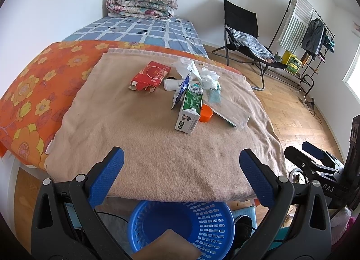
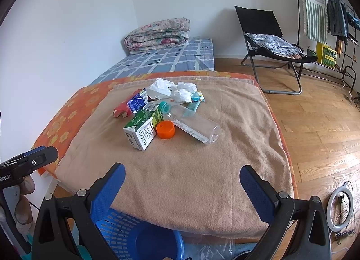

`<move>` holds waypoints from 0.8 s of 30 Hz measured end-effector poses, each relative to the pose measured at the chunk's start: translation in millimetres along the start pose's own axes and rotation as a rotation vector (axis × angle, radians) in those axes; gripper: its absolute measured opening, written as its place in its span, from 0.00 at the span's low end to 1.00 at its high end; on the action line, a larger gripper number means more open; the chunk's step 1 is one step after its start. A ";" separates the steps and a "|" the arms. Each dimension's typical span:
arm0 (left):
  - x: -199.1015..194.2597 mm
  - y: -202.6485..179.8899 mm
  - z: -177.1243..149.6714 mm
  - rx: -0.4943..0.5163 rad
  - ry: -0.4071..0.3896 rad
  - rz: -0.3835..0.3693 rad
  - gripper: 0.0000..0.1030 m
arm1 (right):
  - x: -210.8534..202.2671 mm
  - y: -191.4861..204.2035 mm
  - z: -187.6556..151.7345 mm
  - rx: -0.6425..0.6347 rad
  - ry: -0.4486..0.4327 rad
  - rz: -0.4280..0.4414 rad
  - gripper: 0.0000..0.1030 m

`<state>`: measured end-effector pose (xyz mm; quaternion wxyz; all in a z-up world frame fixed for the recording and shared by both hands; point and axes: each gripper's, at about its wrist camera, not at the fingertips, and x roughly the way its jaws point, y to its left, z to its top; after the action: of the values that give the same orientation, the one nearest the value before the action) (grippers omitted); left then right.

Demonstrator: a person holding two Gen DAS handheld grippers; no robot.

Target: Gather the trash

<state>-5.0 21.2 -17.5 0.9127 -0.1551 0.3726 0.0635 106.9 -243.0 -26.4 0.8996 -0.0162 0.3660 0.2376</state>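
Trash lies in a heap on the tan blanket (image 1: 139, 138) (image 2: 202, 169) over the bed's foot. A green and white carton (image 1: 190, 108) (image 2: 144, 129) lies nearest, with an orange lid (image 1: 206, 113) (image 2: 165, 129) and a clear plastic bottle (image 1: 231, 113) (image 2: 193, 124) beside it. Behind are a red box (image 1: 150, 75) (image 2: 120, 109), a blue wrapper (image 2: 137, 101) and crumpled white tissue (image 1: 202, 73) (image 2: 180, 91). A blue basket (image 1: 202, 221) (image 2: 126, 235) stands on the floor under the bed's edge. My left gripper (image 1: 181, 181) and right gripper (image 2: 182, 188) hang open and empty short of the heap.
A folded floral quilt (image 1: 141, 4) rests at the bed's far end against the wall. A black folding chair (image 2: 270, 43) and a clothes rack (image 2: 326, 12) stand on the wooden floor to the right. A ring light (image 2: 340, 208) lies on the floor nearby.
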 end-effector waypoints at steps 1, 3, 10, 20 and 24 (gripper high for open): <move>0.8 2.0 -0.9 0.000 0.001 0.000 1.00 | 0.3 -1.0 -0.1 0.002 0.001 0.000 1.00; 1.1 2.0 -1.0 0.000 0.002 0.000 1.00 | 0.1 -2.3 0.1 0.006 0.003 0.001 1.00; 2.5 4.3 -3.7 -0.001 0.004 0.002 1.00 | 0.6 -3.1 0.8 0.011 0.005 0.004 1.00; 4.8 8.0 -6.5 -0.005 0.009 0.005 1.00 | 1.1 -3.0 1.9 0.014 0.002 0.004 1.00; 17.1 15.4 -14.1 -0.024 0.037 0.019 1.00 | 1.6 -6.3 8.4 0.026 -0.028 0.004 1.00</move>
<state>-5.7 31.0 -42.6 0.9031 -0.1636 0.3901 0.0740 116.2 -246.2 -22.2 0.9043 -0.0003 0.3566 0.2347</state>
